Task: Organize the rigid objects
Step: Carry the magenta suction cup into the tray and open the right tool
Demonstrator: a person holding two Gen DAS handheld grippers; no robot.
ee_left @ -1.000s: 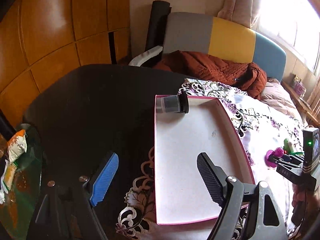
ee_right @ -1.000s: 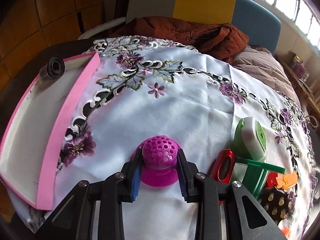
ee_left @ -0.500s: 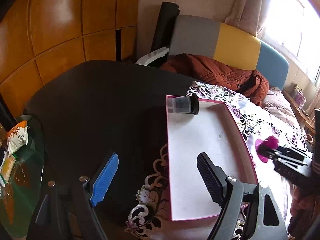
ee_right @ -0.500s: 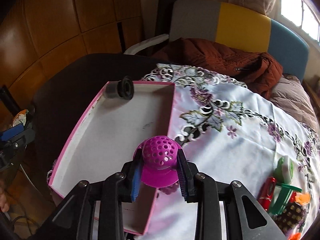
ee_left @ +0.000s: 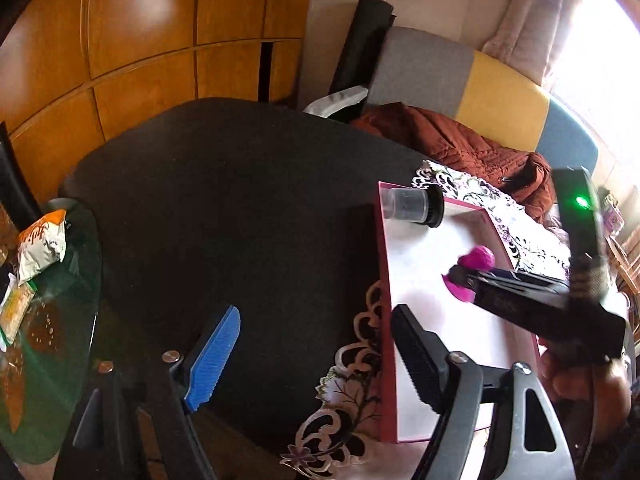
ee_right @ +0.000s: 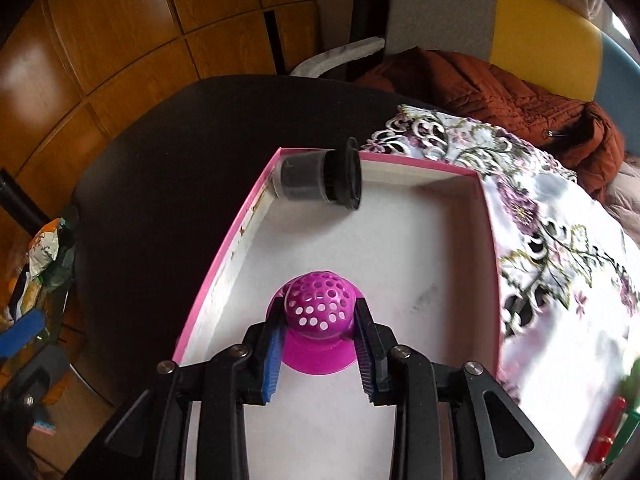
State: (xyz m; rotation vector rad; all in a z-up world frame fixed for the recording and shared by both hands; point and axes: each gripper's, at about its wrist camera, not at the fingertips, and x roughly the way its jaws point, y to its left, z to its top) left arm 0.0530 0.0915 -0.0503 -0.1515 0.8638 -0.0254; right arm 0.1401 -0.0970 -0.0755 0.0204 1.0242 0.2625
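**Strainer over the box, drop pending**

Bedroom corner: wood-panelled wall behind, dark round tabletop [ee_left: 224, 200], embroidered floral cloth [ee_right: 560, 240] draped over its right part. Far left, snack packets [ee_left: 40, 240] on a green glass side surface, clear of the work.

Left claw [ee_left: 316, 364]: nothing between the pads, jaws closing a little, aimed at bare tabletop just left of the box. Idle.

Pink-edged box [ee_right: 224, 264] sits half on the cloth, white floor mostly bare. A dark lidded jar [ee_right: 320, 176] lies on its side in the far-left corner, touching the wall.

Right claw [ee_right: 320, 344]: clamped narrow on the magenta perforated strainer [ee_right: 320, 308], pads on the dome sides, flared rim below. It hangs above the near half of the box floor; height above the floor is hard to judge.

Far right, more small items [ee_right: 612, 432] wait at the cloth's edge, blurred.

Risks, as I read them:
- Dome is rounded and slick; a loose squeeze could let it twist or pop out early.
- Released from height, the light strainer could bounce or roll over the low wall.
- Box sits on cloth; a knock from either claw could skid it.
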